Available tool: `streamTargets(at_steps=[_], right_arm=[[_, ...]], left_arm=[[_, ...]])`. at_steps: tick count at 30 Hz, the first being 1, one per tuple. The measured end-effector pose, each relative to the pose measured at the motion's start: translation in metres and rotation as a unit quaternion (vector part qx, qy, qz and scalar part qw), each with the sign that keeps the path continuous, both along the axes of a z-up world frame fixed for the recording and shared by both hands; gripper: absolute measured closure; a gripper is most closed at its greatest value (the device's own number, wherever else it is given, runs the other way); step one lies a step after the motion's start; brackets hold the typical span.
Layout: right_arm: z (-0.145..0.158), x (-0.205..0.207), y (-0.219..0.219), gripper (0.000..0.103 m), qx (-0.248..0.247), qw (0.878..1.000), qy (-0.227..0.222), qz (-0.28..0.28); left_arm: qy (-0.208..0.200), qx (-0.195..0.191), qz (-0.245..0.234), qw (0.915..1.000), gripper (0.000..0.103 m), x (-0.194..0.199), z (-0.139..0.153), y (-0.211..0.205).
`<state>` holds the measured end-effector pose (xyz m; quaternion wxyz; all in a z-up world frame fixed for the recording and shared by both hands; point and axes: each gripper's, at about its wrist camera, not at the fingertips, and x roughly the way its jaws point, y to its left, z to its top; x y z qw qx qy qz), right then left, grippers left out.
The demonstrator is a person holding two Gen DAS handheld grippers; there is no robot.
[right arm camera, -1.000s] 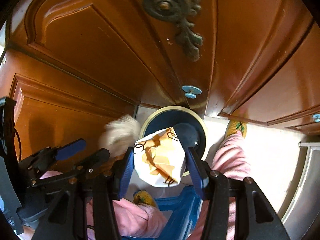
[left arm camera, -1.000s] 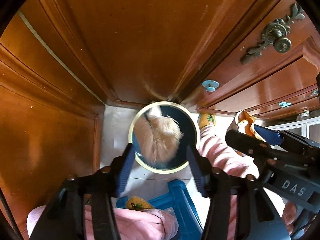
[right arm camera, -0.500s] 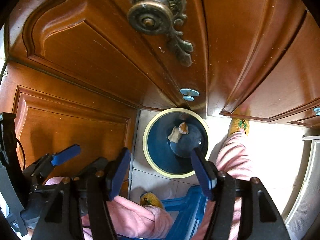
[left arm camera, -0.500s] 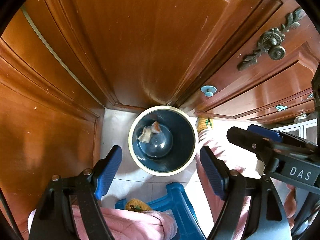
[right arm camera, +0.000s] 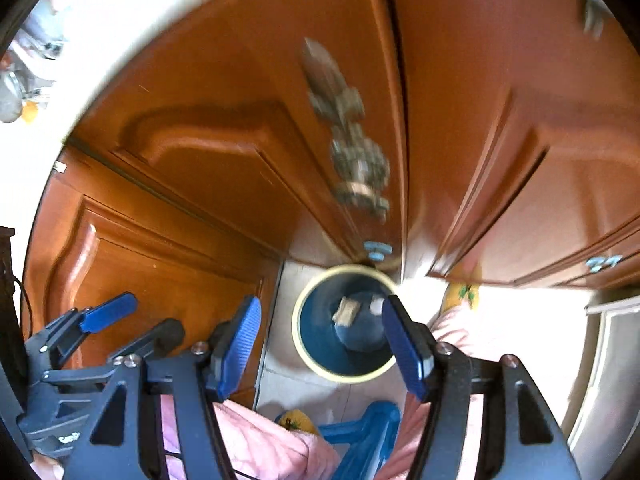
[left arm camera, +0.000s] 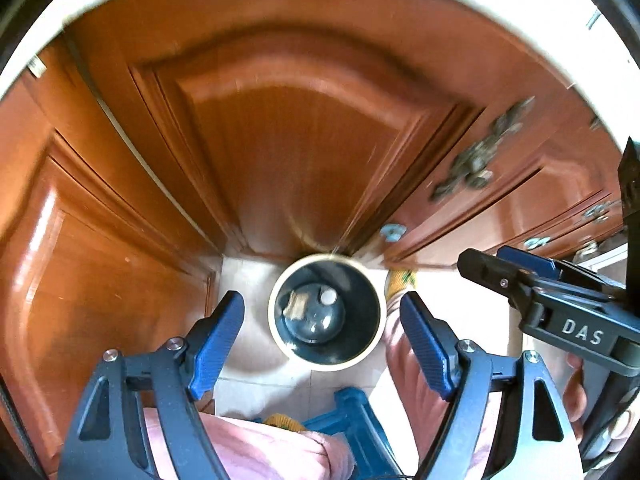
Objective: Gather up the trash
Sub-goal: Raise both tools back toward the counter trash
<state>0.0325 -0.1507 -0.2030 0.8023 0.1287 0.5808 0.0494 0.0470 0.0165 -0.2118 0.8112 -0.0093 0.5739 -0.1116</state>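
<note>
The bin (left arm camera: pixel 326 364) mouth lies open from above — wooden cabinet doors (left arm camera: pixel 296 152) wall its far side.

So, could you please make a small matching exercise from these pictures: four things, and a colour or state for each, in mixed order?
Things:
1. bin
2. left gripper
3. stool
4. cabinet door

Descriptions:
a. open and empty
b. blue plastic, near the person's legs
c. brown wood, closed
d. holds two scraps at its bottom

Pairs: 1-d, 2-a, 3-b, 4-c
</note>
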Motion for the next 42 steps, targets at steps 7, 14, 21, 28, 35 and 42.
streamTargets(at_steps=[7,14,21,28,35,42], right_arm=[[0.063,-0.013,0.012,0.040,-0.048,0.996,-0.077,0.012],[0.116,-0.022,0.014,0.040,-0.070,0.990,-0.123,0.009],[0.157,-0.017,0.007,0.040,-0.079,0.985,-0.153,0.001],[0.199,0.014,-0.002,0.040,-0.079,0.981,-0.177,0.005],[0.244,0.079,-0.012,0.040,-0.053,0.980,-0.191,0.002],[0.262,0.170,-0.018,0.040,-0.032,0.983,-0.181,-0.017]], left_arm=[[-0.071,-0.007,-0.003,0.9975,0.025,-0.021,0.060,0.003],[-0.123,-0.021,-0.001,0.9922,0.024,-0.029,0.102,0.006],[-0.147,-0.027,-0.003,0.9888,0.024,-0.015,0.144,0.011],[-0.173,-0.020,0.010,0.9847,0.024,0.025,0.195,0.025],[-0.174,-0.007,0.023,0.9844,0.024,0.091,0.229,0.039],[-0.162,-0.001,0.048,0.9855,0.024,0.175,0.235,0.046]])
